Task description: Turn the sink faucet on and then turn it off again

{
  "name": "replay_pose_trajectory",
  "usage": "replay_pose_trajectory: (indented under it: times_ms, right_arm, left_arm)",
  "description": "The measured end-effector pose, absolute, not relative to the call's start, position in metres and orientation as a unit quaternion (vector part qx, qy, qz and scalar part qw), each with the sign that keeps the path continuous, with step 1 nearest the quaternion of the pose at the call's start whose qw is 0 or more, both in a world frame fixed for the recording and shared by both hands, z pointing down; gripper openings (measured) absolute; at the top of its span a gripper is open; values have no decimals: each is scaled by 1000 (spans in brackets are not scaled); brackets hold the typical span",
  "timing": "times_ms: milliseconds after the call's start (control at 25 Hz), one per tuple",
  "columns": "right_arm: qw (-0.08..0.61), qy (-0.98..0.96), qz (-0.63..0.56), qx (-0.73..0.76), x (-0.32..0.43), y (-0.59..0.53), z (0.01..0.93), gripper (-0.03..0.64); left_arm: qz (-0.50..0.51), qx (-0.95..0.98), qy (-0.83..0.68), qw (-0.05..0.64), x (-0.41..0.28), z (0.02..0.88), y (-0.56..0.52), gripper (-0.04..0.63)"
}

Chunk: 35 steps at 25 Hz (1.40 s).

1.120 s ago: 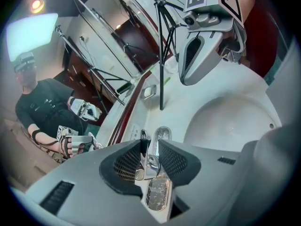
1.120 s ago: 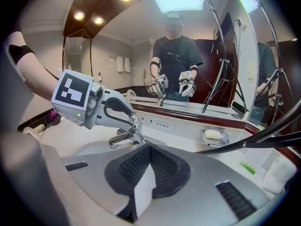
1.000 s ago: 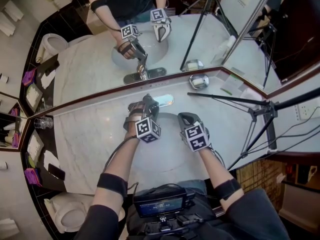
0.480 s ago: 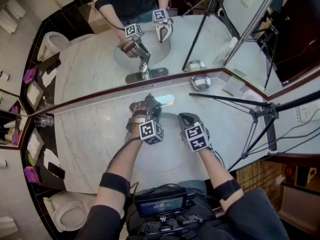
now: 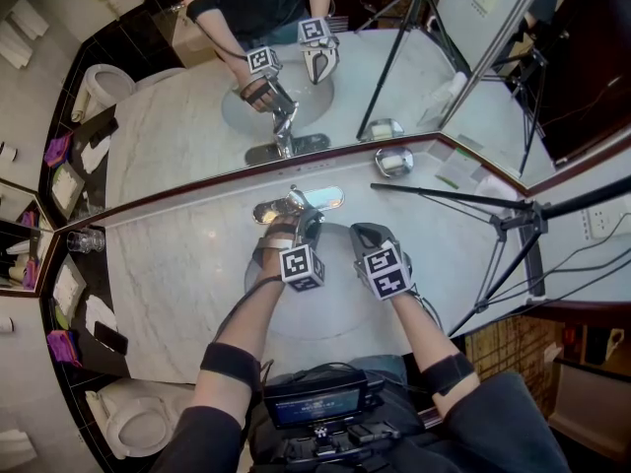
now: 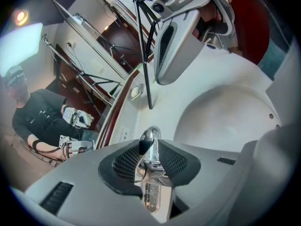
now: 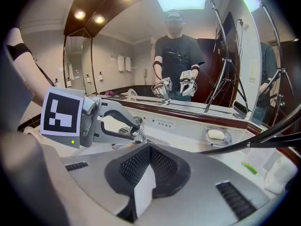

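**Left gripper view: faucet lever (image 6: 147,142) pinched between the pads**

The left gripper (image 6: 149,150) has its jaws partly closed, one pad pressing on each side of the chrome faucet lever. In the head view the lever stands at the 12 o'clock edge of the basin (image 5: 330,308), on the marble counter (image 5: 168,264). The right gripper (image 5: 367,236) hangs over the basin at about 1 o'clock, just beside the left one. Its jaws are fully together with nothing between them. A soap dish (image 5: 393,162) sits at 2 o'clock, against the mirror (image 5: 177,136).
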State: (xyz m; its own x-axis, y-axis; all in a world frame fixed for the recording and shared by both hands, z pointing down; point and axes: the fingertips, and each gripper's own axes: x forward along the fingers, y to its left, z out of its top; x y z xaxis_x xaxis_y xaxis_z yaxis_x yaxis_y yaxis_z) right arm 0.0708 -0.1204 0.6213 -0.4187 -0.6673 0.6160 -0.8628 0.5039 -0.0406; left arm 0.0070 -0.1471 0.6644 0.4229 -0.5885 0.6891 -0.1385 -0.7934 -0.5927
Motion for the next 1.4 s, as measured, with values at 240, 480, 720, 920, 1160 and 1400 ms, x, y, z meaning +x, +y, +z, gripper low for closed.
replay_pose_trajectory:
  times_ms: [240, 480, 720, 920, 1160, 1400]
  right_arm:
    - [275, -821, 181, 467, 78, -120, 624, 20]
    - [274, -822, 180, 465, 77, -120, 625, 20]
    - [272, -825, 178, 463, 75, -119, 622, 20]
    - [274, -828, 174, 458, 70, -120, 622, 20]
    - [271, -834, 167, 451, 59, -124, 615, 20]
    - [269, -838, 158, 447, 51, -126, 605, 20]
  left_arm:
    - [-488, -811, 227, 230, 9, 667, -147, 110]
    - [-492, -810, 221, 229, 9, 667, -147, 110]
    - [-493, -817, 195, 225, 6, 668, -142, 112]
    - [-485, -820, 194, 235, -2, 654, -131, 89]
    - [-463, -825, 235, 222, -19, 619, -128, 0]
    - [-400, -855, 307, 122, -44, 591, -124, 0]
